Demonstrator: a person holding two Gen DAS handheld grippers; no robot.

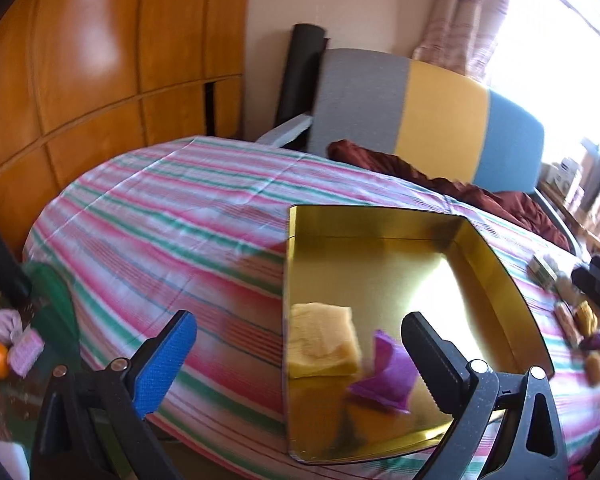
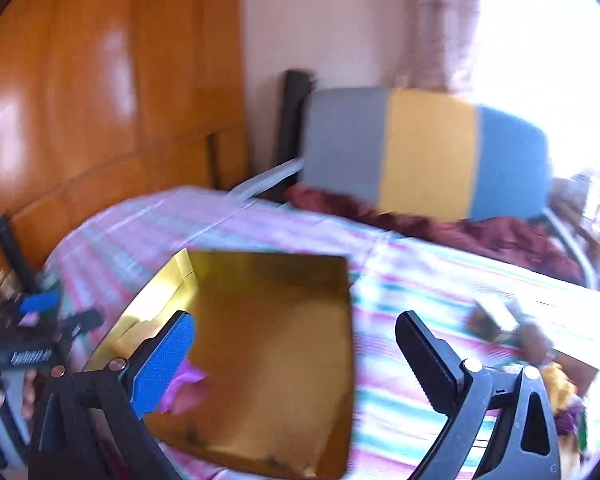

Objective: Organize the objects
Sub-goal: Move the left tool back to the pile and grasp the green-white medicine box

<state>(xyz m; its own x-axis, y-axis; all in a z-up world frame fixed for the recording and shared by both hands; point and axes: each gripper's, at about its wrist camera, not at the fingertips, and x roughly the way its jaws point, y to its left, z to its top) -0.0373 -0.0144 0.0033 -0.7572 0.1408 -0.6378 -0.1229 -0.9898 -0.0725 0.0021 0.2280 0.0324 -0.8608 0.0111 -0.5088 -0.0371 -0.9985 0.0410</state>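
While both grippers are held above a bed covered by a striped sheet (image 1: pixel 160 216), a gold tin tray (image 1: pixel 496 264) is seen lying open on that sheet. Inside the tray, near its front left corner, a yellow sponge-like block (image 1: pixel 324 340) is set flat, and a purple wrapper (image 1: pixel 384 372) is found just beside it on the right, crumpled and partly raised. The left gripper (image 1: pixel 300 344) is held with its jaws wide apart and nothing between them; its blue-padded finger is seen over the sheet to the left of the tray, and its black ribbed finger over the tray's interior. The right gripper (image 2: pixel 296 344) is likewise spread open and empty, with its blue finger over the tray (image 2: pixel 268 320) and its black finger over the sheet to the right; this view is heavily blurred. Small loose items (image 1: pixel 576 320), too blurred to be named, are scattered on the sheet to the right of the tray. A headboard (image 1: pixel 440 116) banded in grey, yellow and blue is seen behind the bed, with a dark red blanket (image 1: pixel 440 176) bunched in front of it and a wooden wardrobe (image 1: pixel 100 60) at the left.
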